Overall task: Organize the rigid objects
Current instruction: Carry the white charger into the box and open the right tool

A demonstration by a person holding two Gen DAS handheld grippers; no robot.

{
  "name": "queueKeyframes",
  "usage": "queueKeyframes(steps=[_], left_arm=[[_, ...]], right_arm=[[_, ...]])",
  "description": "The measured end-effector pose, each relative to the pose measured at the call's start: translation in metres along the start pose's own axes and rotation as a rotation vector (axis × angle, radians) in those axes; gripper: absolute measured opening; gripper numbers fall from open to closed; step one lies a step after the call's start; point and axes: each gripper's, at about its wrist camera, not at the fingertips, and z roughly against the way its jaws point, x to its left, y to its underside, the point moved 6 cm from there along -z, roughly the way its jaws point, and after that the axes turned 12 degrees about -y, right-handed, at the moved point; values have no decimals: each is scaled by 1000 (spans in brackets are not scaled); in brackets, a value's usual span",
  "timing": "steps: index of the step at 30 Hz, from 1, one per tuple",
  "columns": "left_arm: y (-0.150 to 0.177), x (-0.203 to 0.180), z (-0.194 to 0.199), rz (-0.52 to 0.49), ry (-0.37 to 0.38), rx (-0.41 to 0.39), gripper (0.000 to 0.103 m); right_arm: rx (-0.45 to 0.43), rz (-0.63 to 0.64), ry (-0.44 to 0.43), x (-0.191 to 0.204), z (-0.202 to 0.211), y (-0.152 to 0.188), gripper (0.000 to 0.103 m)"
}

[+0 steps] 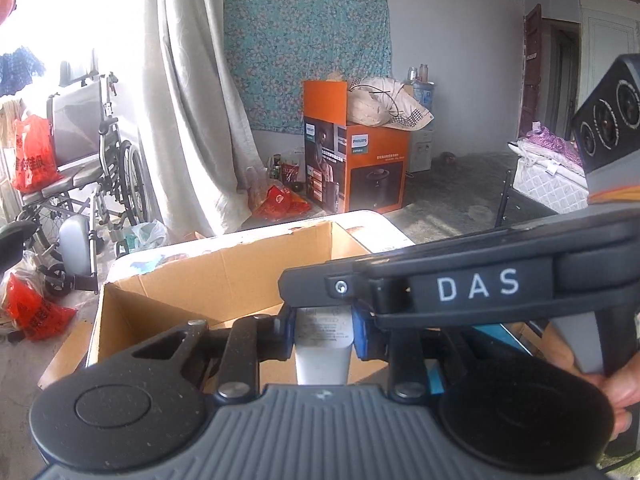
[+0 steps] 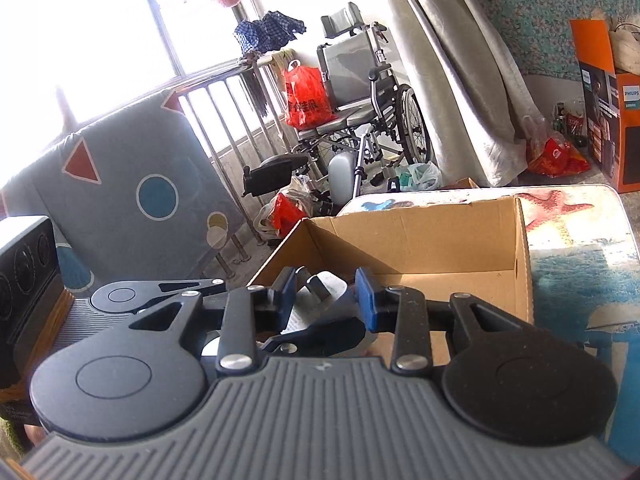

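Both jaws clamp objects above the cardboard box point(image 2: 416, 236): left a white block point(image 1: 324, 340), right unclear.

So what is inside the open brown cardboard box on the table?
The far part of the open brown cardboard box shows only bare cardboard floor and walls. The near part is covered by both fingers and the white plastic object held by the left gripper.
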Motion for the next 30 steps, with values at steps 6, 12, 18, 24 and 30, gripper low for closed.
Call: queueKeyframes(steps=[6, 12, 18, 24, 30], left_arm=[[-4, 40, -65, 78, -22, 157, 7], [-4, 67, -121, 130, -48, 291, 7], [-2, 74, -112, 161, -30, 288, 24], [-8, 73, -70, 155, -17, 211, 63], [2, 80, -26, 150, -61, 126, 84]], right_arm=[[94, -85, -28, -39, -71, -37, 23], [171, -147, 1, -79, -124, -41, 22], [161, -148, 2, -94, -117, -44, 24], [224, -131, 2, -92, -96, -42, 26], [311, -114, 8, -72, -85, -23, 30]])
